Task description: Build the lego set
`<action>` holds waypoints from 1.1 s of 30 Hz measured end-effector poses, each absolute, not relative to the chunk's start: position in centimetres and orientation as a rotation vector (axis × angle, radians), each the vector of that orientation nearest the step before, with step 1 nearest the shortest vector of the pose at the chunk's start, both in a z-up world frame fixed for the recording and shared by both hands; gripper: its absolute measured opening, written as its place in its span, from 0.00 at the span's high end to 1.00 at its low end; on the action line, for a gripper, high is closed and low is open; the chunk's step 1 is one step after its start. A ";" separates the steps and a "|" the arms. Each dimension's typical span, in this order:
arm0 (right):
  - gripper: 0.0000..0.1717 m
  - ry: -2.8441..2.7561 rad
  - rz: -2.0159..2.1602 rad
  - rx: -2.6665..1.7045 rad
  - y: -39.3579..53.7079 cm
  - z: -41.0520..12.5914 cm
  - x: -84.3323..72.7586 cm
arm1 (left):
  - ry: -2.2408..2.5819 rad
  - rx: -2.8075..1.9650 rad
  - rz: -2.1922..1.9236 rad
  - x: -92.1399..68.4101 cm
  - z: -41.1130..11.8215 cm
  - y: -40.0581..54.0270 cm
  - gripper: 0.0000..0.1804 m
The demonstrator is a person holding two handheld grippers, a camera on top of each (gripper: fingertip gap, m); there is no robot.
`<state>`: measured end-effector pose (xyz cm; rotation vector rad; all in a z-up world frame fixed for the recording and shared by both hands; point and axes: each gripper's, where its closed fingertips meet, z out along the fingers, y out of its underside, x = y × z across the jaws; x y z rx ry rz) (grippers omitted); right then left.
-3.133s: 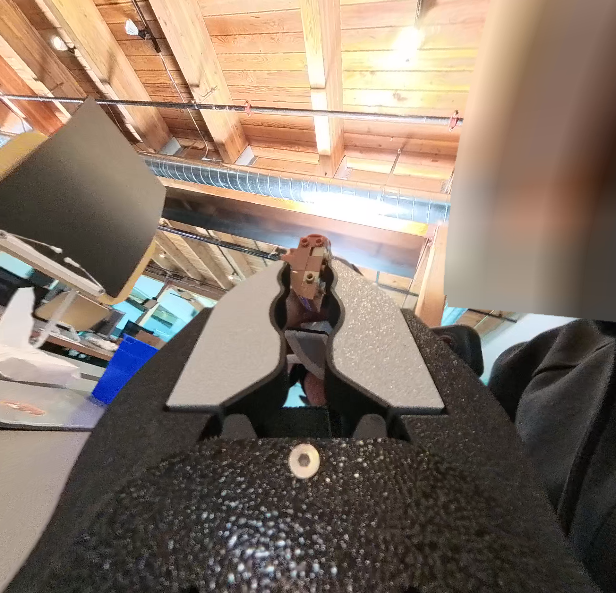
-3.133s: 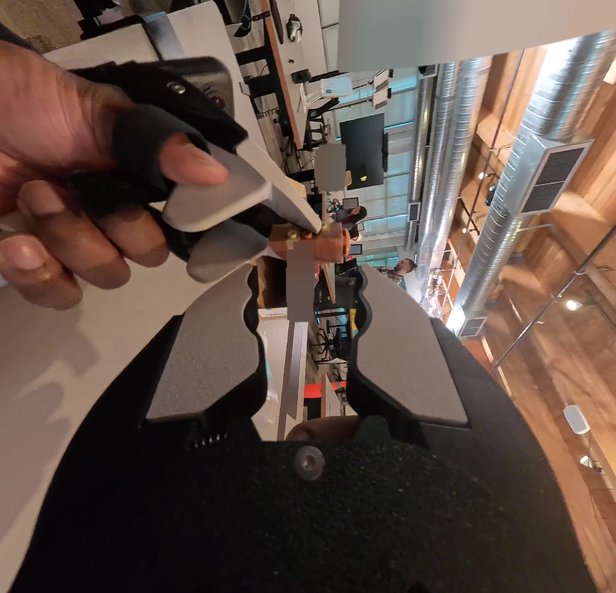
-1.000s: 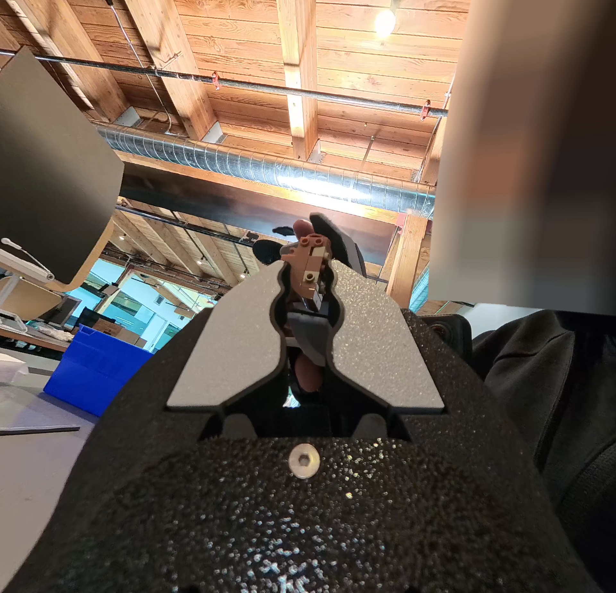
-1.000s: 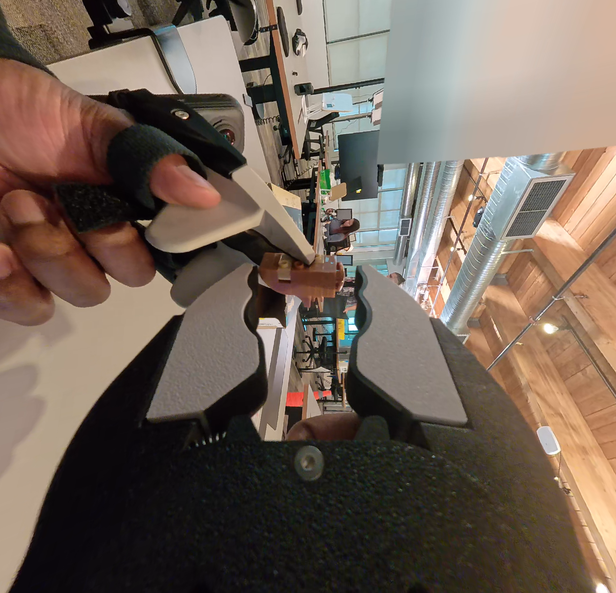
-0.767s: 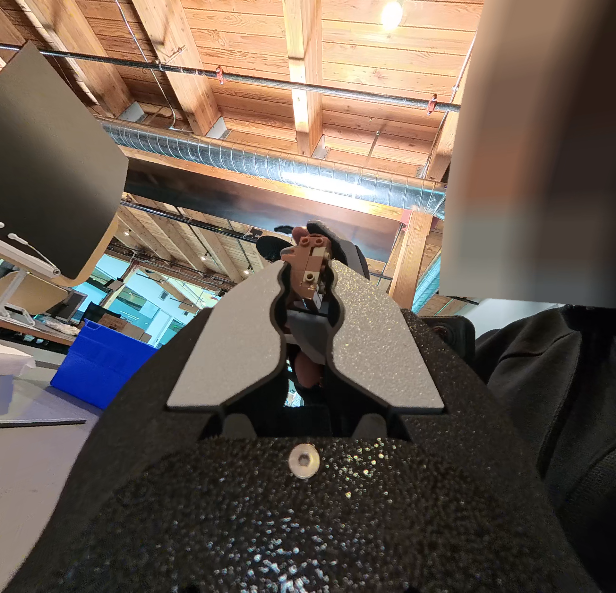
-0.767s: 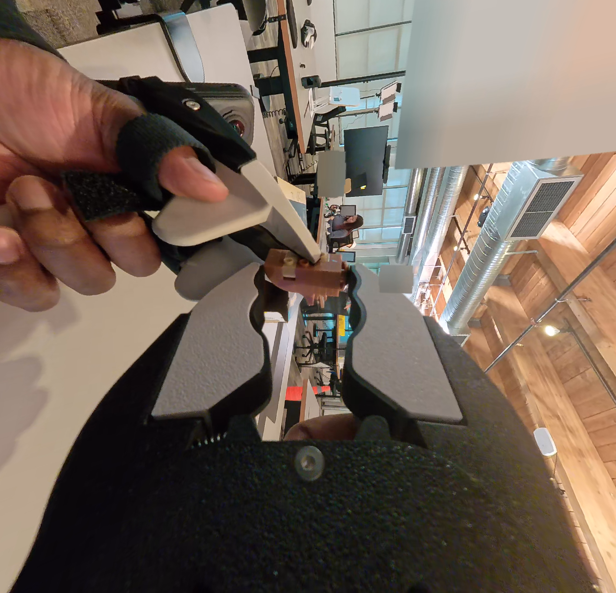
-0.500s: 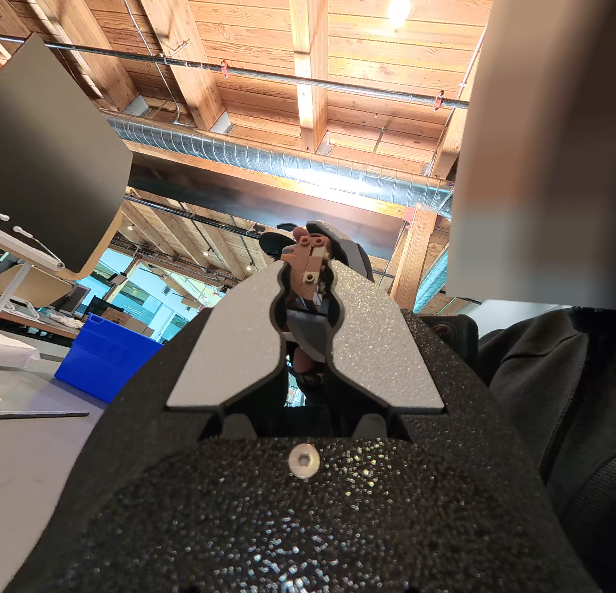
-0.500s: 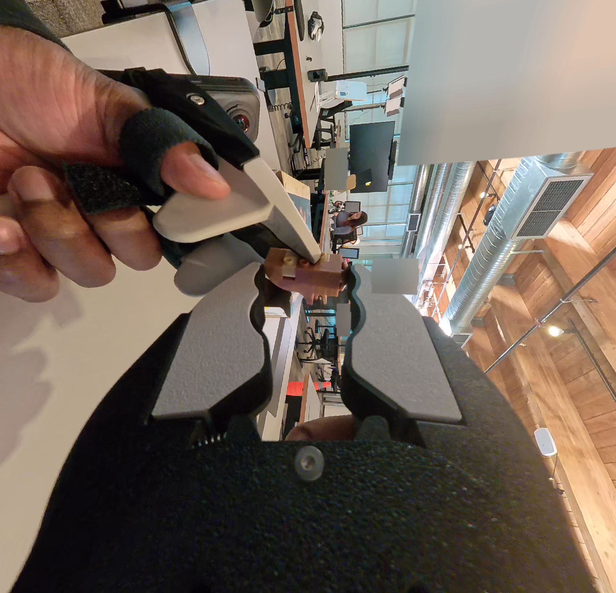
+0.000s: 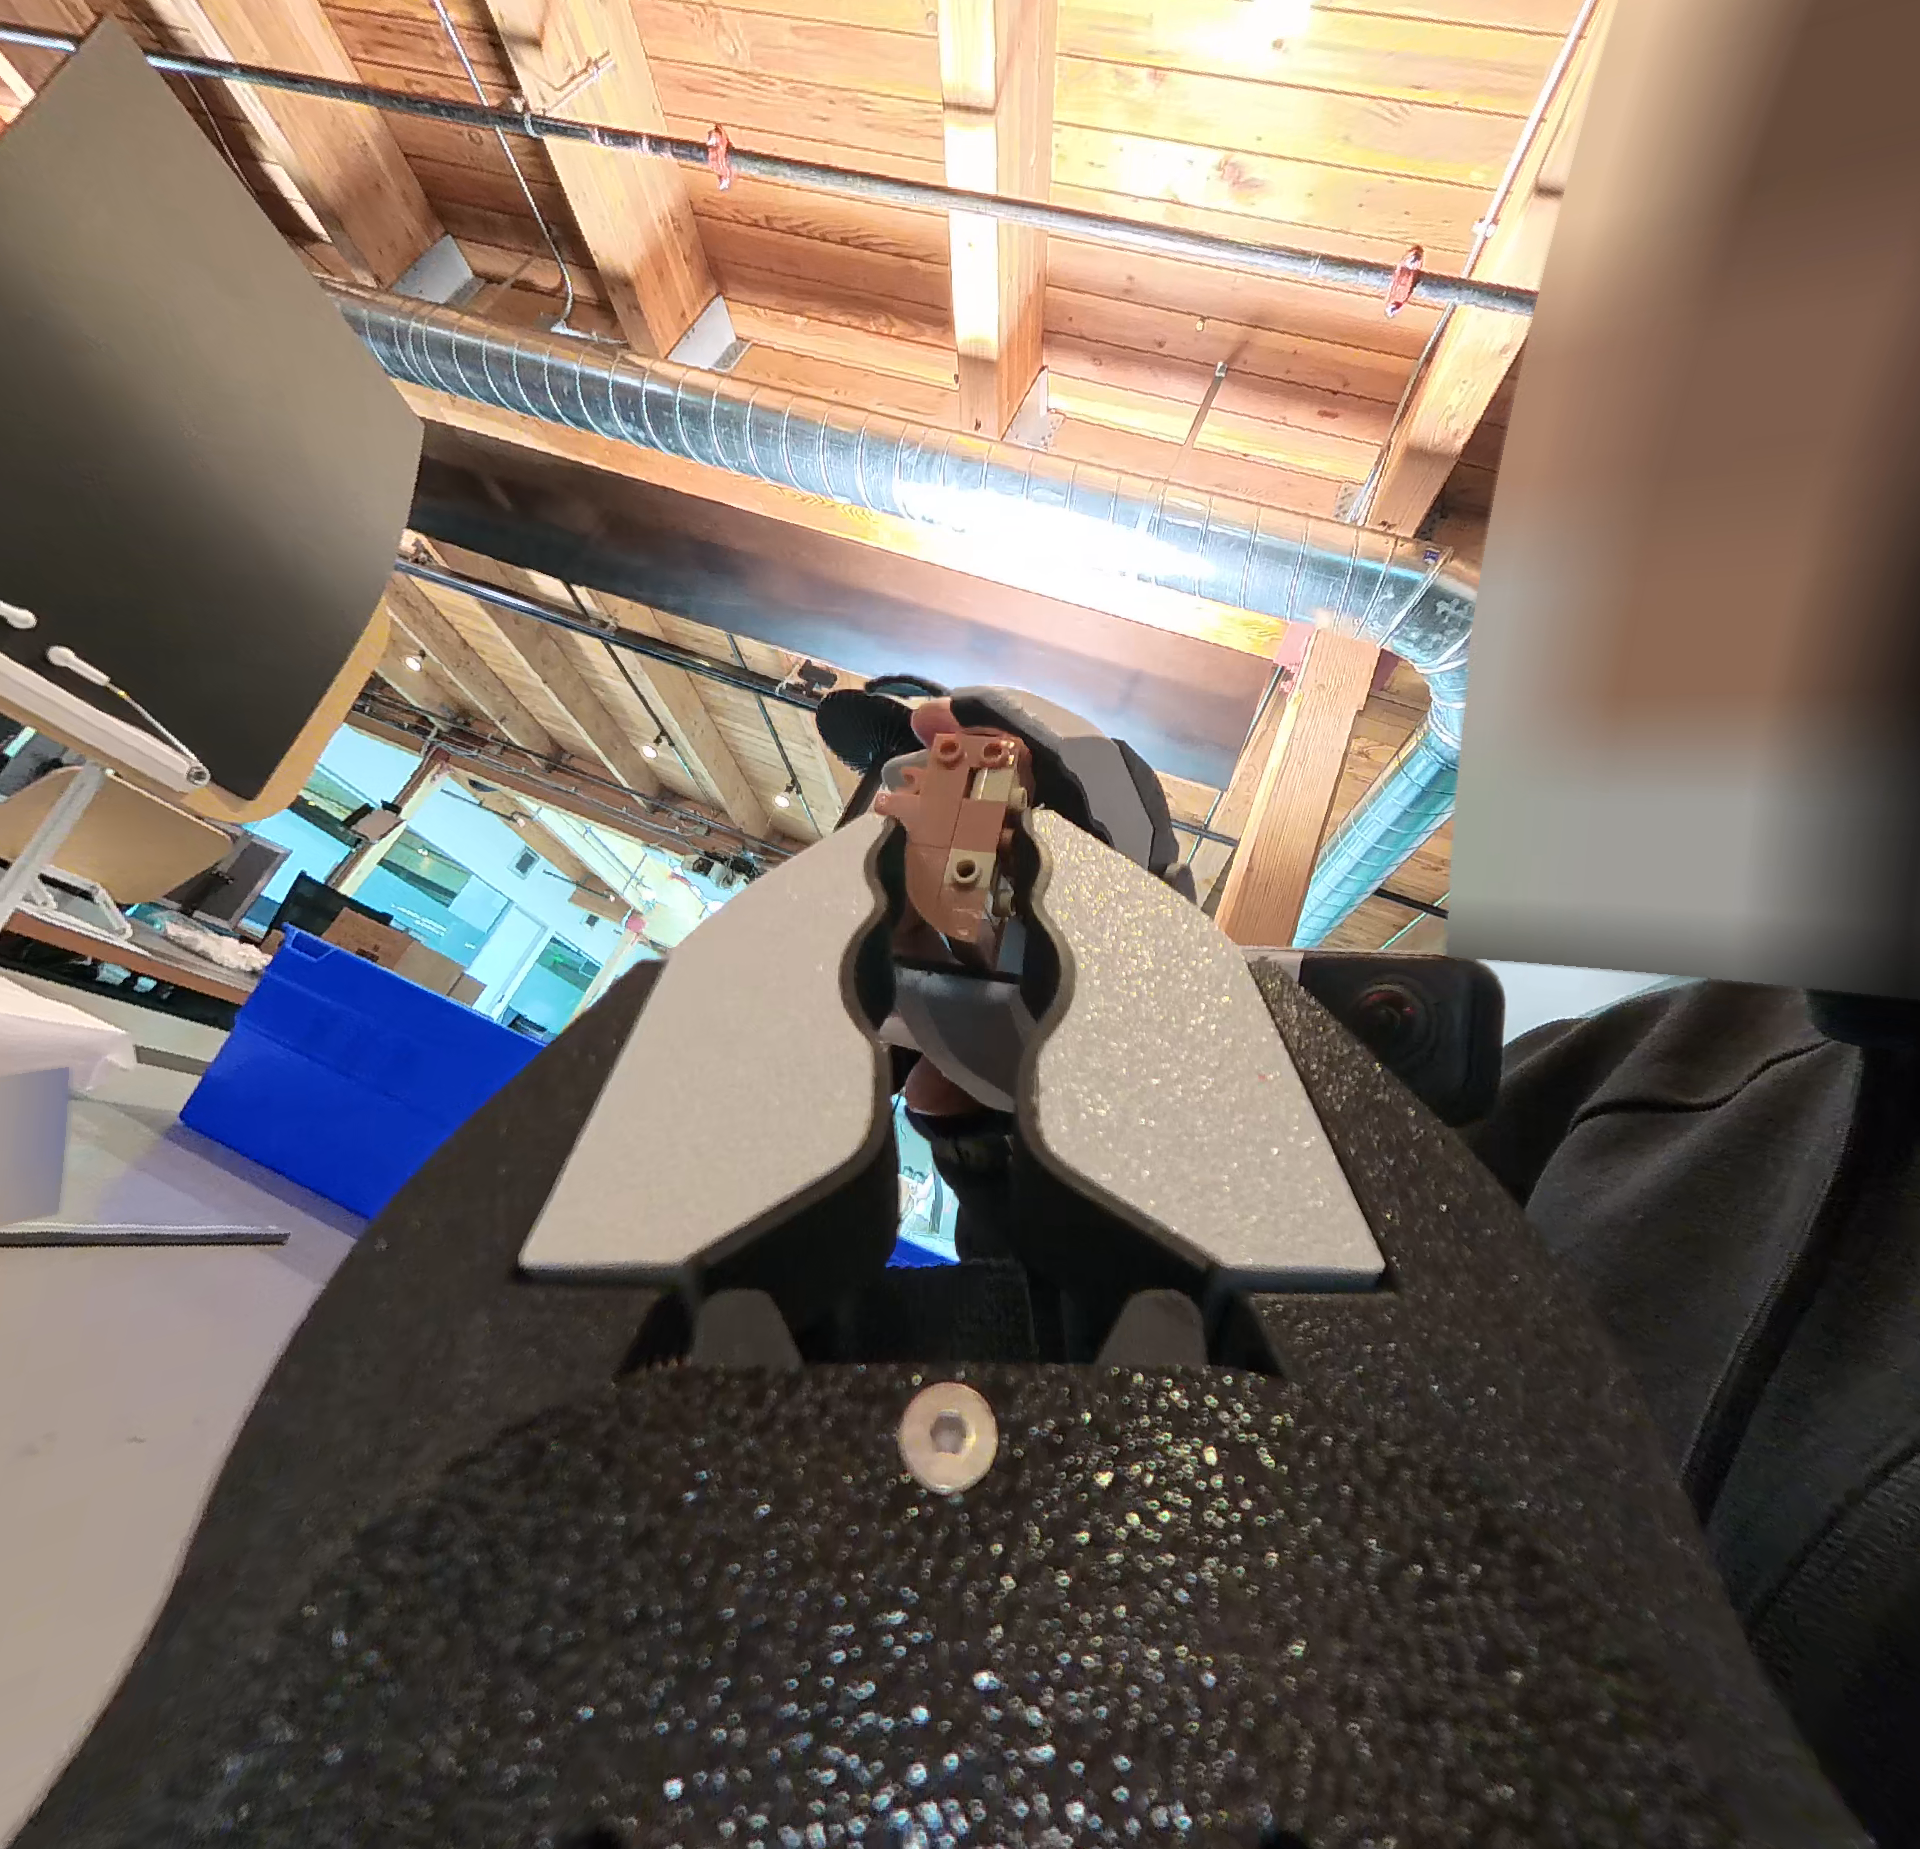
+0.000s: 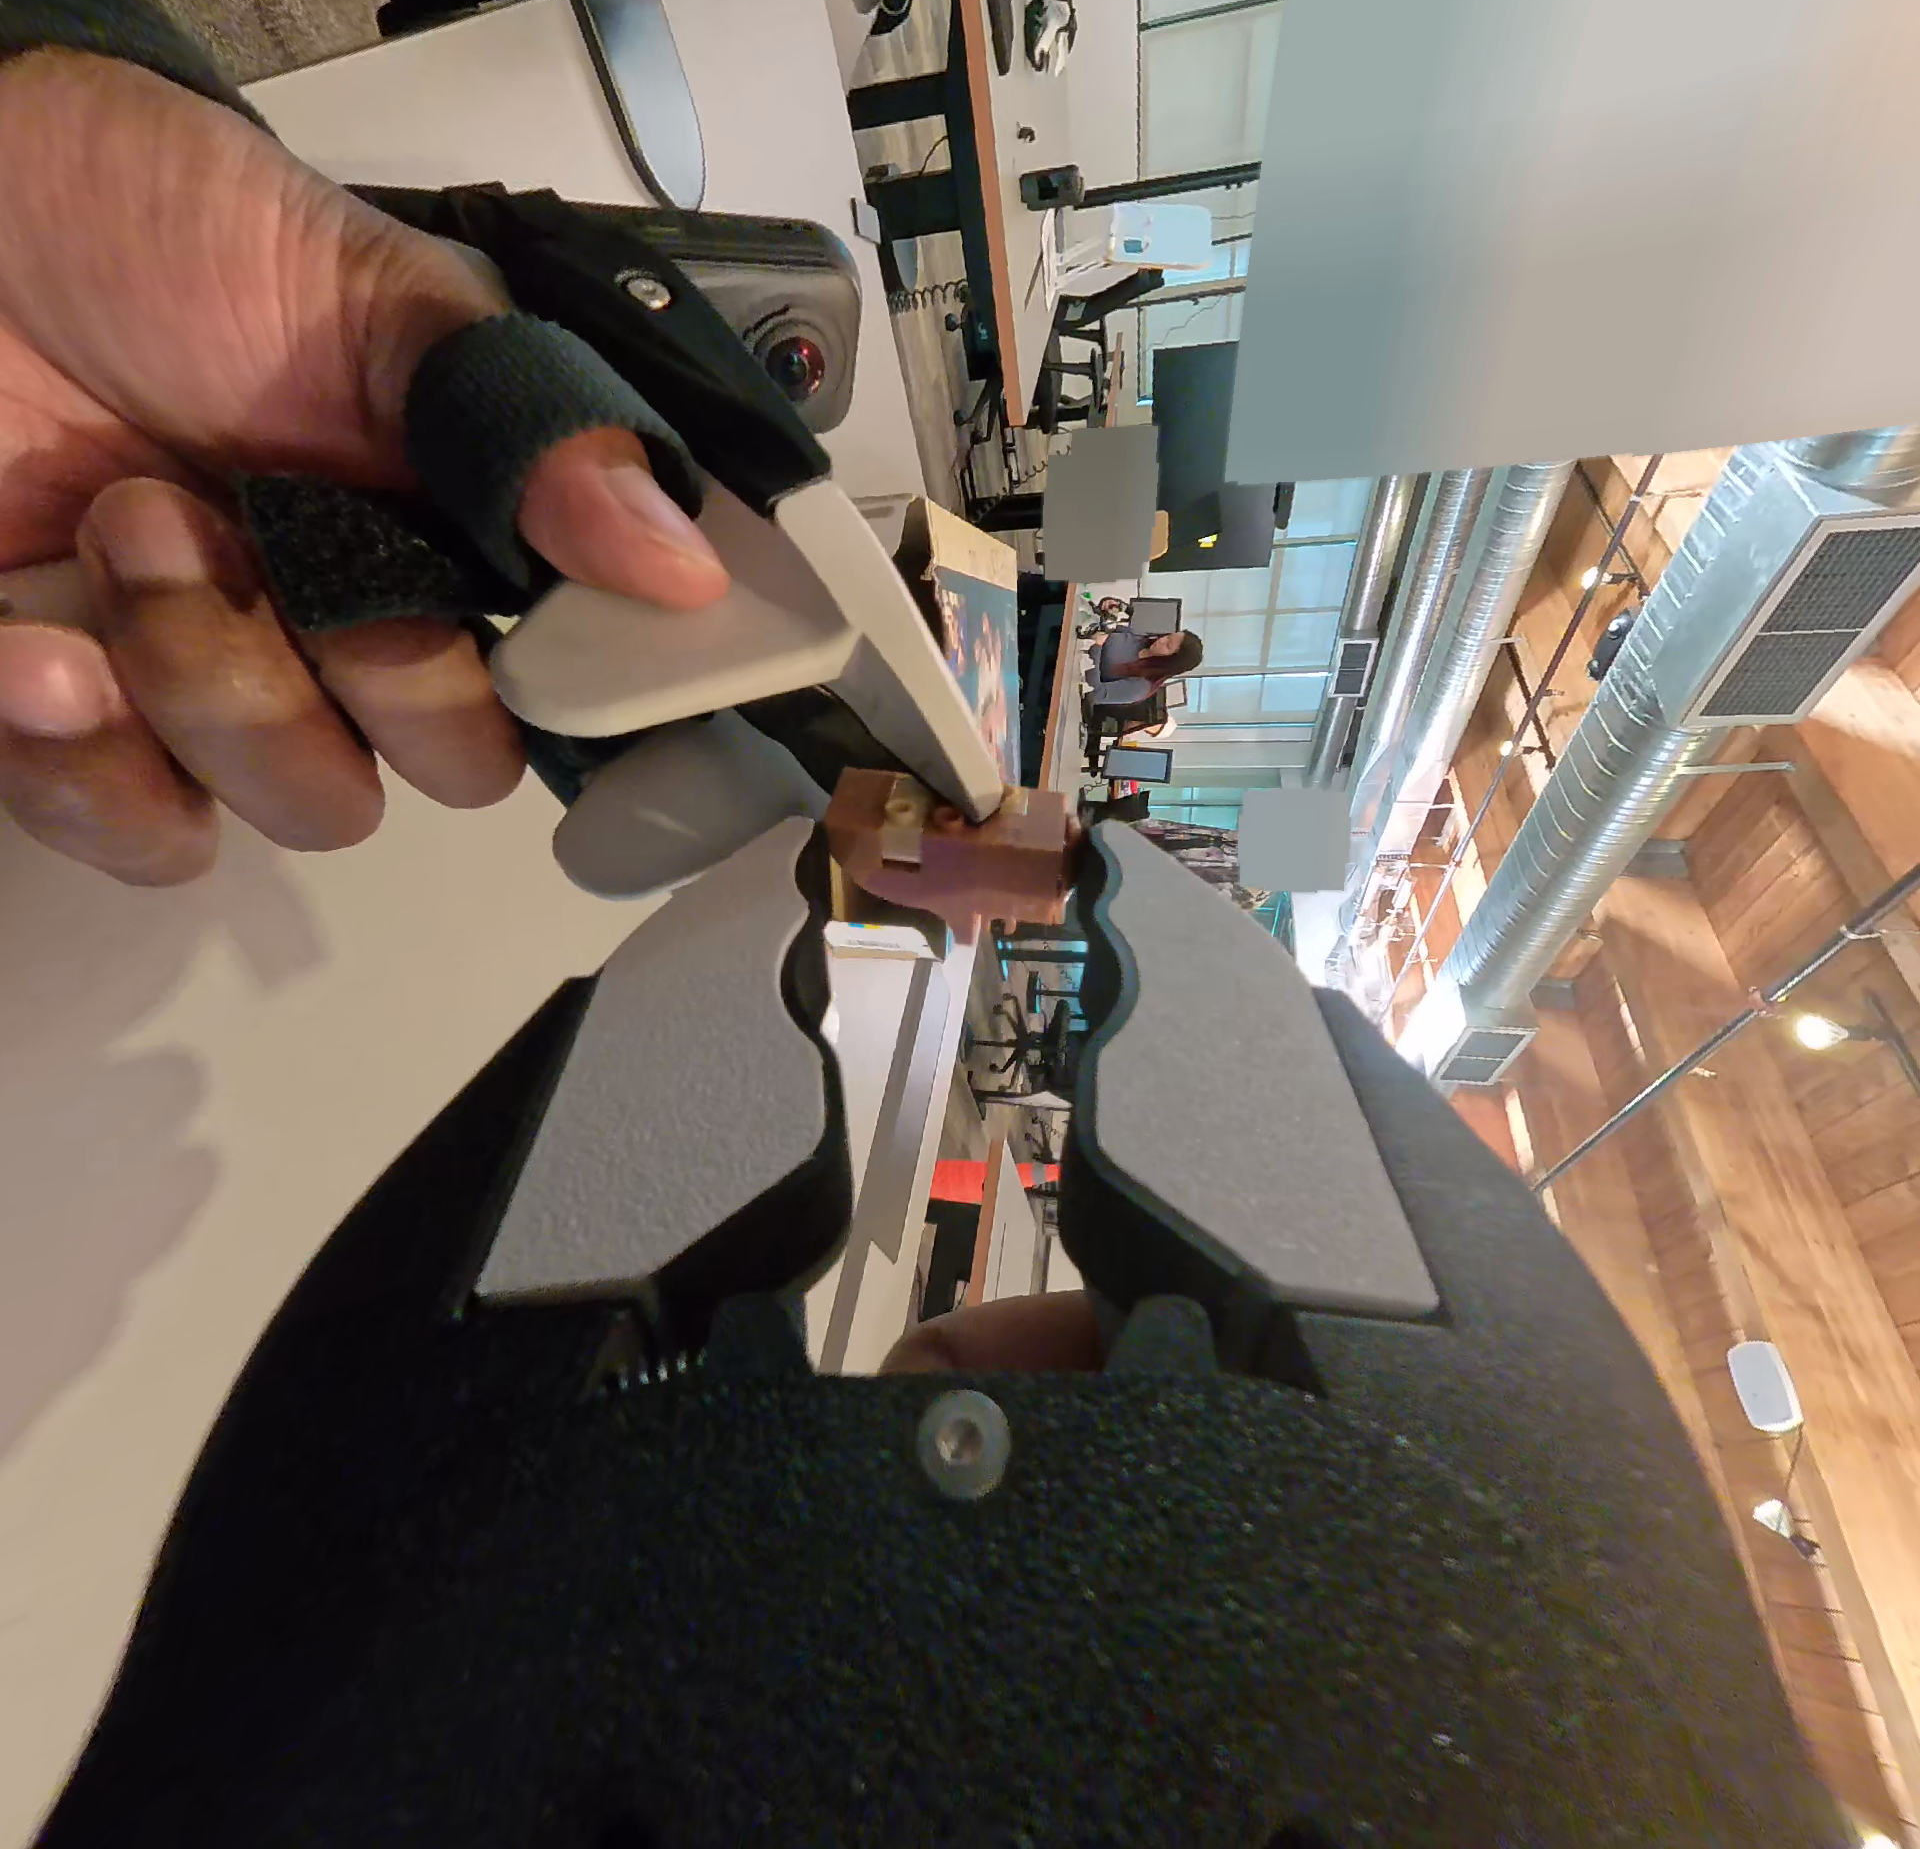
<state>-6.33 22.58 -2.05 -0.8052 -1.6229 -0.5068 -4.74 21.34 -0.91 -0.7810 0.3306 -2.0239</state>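
Note:
A small brown brick assembly [image 9: 951,833] with tan pieces is held up in the air. My left gripper [image 9: 956,838] is shut on its lower part, with both pads pressing its sides. In the right wrist view the same assembly [image 10: 977,854] sits across my right gripper [image 10: 951,854], whose two fingertips press its two ends. The left gripper's grey fingers [image 10: 727,646] come in from the upper left, and one tip rests on top of the assembly. A grey finger [image 9: 1101,771] of the right gripper shows behind the assembly in the left wrist view.
A person's hand [image 10: 208,449] grips the left gripper. A white table [image 10: 260,1072] lies behind it. A blue bin [image 9: 343,1061] stands on a grey table [image 9: 104,1384] at the left. A dark sleeve [image 9: 1714,1176] is at the right. A wooden ceiling is overhead. Left and right tips are no more than a few centimetres apart.
My right gripper moved in around the brick assembly, and its jaws narrowed onto its ends and have stayed there. My left gripper has kept its grip throughout.

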 end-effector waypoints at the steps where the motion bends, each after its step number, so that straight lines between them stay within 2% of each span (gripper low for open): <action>1: 0.73 -1.626 -0.509 -0.809 22.6 -2.1 -6.3 | 0.332 -0.784 -2.025 -4.7 -0.9 21.3 0.89; 19: 0.73 -1.516 -0.488 -0.872 22.9 -2.2 -6.2 | 0.319 -0.804 -2.034 -4.5 -1.1 21.6 0.89; 21: 0.64 -1.436 -0.476 -0.912 23.2 -2.0 -5.8 | 0.291 -0.807 -2.037 -4.7 -1.2 22.0 0.89; 23: 0.62 -1.343 -0.424 -0.938 23.1 -1.5 -5.2 | 0.280 -0.799 -2.053 -4.9 -1.1 22.1 0.89; 33: 0.65 -1.301 -0.422 -0.908 22.7 -1.8 -5.5 | 0.299 -0.772 -2.133 -4.7 -1.0 21.7 0.89</action>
